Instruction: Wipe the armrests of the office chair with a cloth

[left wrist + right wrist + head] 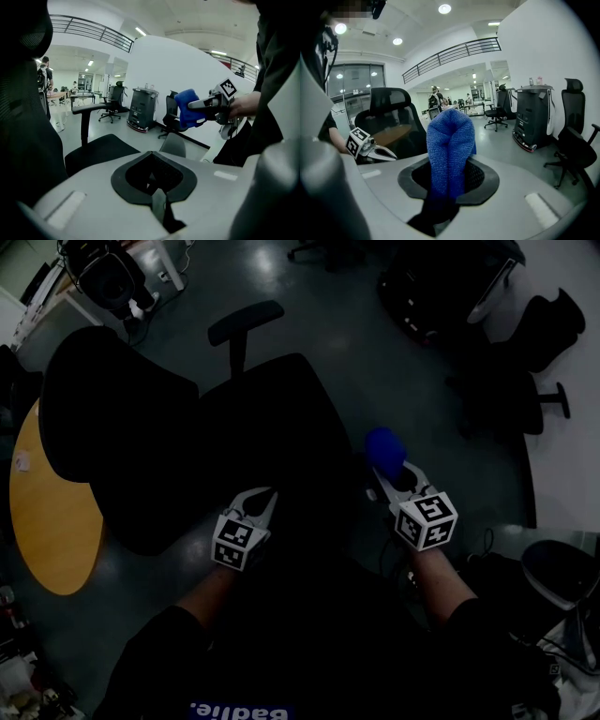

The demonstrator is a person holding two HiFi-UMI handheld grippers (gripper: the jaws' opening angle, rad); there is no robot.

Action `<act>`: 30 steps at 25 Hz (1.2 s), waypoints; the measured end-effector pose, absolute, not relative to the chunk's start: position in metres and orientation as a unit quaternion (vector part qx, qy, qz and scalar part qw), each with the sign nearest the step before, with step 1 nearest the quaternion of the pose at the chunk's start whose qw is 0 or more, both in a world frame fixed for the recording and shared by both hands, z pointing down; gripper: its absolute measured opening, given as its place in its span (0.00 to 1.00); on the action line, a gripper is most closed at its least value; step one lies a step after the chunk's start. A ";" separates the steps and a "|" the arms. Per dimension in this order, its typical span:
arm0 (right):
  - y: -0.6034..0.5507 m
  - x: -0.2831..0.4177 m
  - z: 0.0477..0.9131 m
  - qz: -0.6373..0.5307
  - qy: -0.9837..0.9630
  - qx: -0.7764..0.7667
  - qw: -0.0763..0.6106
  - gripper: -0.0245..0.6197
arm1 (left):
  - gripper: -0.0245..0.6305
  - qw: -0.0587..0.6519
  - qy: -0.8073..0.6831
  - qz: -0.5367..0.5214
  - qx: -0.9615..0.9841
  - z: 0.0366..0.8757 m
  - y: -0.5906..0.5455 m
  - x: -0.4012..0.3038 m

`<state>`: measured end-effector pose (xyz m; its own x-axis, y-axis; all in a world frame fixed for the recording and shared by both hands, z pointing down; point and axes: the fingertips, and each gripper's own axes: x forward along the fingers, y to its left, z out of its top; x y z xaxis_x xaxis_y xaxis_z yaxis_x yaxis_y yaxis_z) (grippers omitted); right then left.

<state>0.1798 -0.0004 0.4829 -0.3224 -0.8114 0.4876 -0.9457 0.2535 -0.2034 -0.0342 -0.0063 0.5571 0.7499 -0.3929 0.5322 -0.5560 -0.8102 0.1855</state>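
Here, right hand-held gripper (394,476) held forward, clamping blue cloth (384,448), left hand-held gripper (266,497) alongside, closed, empty

Probably an open-plan office: swivel chairs (574,136), wooden table (52,521), mezzanine railing (450,54).

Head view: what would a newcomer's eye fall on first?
The bright blue cloth, clamped in the right gripper, stands out right of centre in the dim scene. Left of it, a black office chair fills the middle, one armrest showing near the top.
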 end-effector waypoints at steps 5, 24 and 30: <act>-0.012 0.193 0.522 0.236 -0.773 0.553 0.200 0.21 | 0.06 0.169 -0.258 0.277 0.910 0.592 -0.013 -0.026; -0.018 0.193 0.588 0.275 -0.757 0.535 0.255 0.21 | 0.06 0.193 -0.244 0.300 0.902 0.628 -0.012 -0.019; -0.011 0.182 0.592 0.282 -0.760 0.526 0.256 0.22 | 0.06 0.196 -0.240 0.298 0.903 0.628 -0.014 -0.015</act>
<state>0.1820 -0.0112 0.5920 -0.3145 -0.6550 0.6871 -0.9447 0.2865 -0.1593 -0.0149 -0.0139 0.6282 0.7067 -0.3175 0.6323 -0.5510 -0.8076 0.2103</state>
